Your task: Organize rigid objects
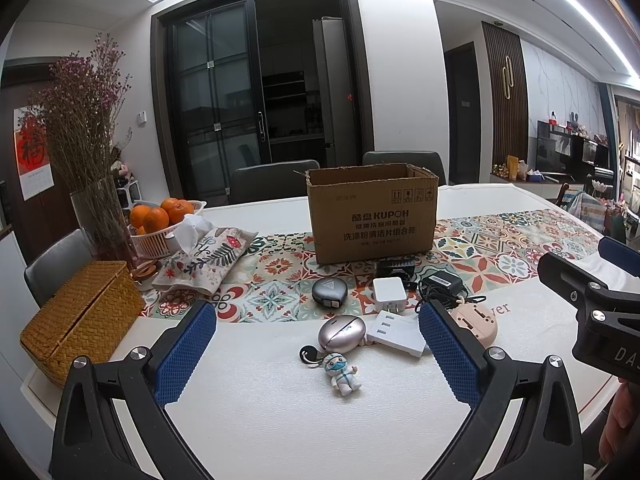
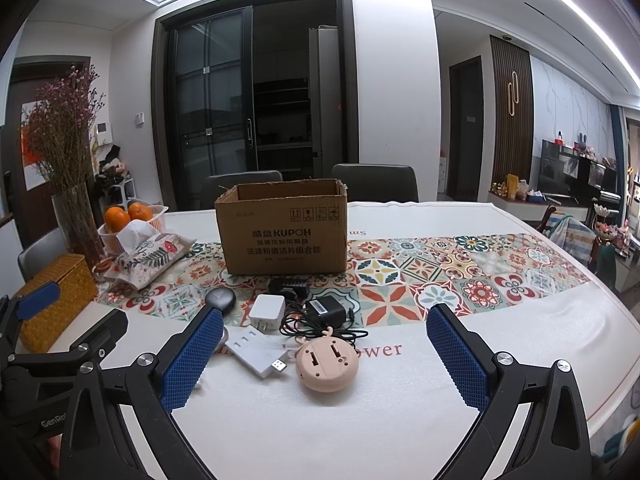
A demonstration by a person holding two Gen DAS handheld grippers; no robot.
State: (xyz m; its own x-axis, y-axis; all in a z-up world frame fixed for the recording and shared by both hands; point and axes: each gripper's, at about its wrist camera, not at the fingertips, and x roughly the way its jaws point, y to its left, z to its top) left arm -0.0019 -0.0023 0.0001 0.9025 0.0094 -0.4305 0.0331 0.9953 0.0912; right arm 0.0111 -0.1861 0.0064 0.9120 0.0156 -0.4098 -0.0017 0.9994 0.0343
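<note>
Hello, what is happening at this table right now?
A person holds a two-finger gripper in each hand above the table. The left gripper and the right gripper are both open and hold nothing. Small gadgets lie loose in front of an open cardboard box: a white charger, a black adapter, a pink round device and a figurine keychain. Nothing is picked up yet.

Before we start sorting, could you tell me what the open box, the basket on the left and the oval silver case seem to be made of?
The open box looks like brown corrugated cardboard, matte, with torn top edges and printed text. The basket appears to be woven rattan or straw: a tight golden weave shows. The oval silver case is probably plastic with a metallic satin coat; its soft sheen leaves metal possible.
</note>
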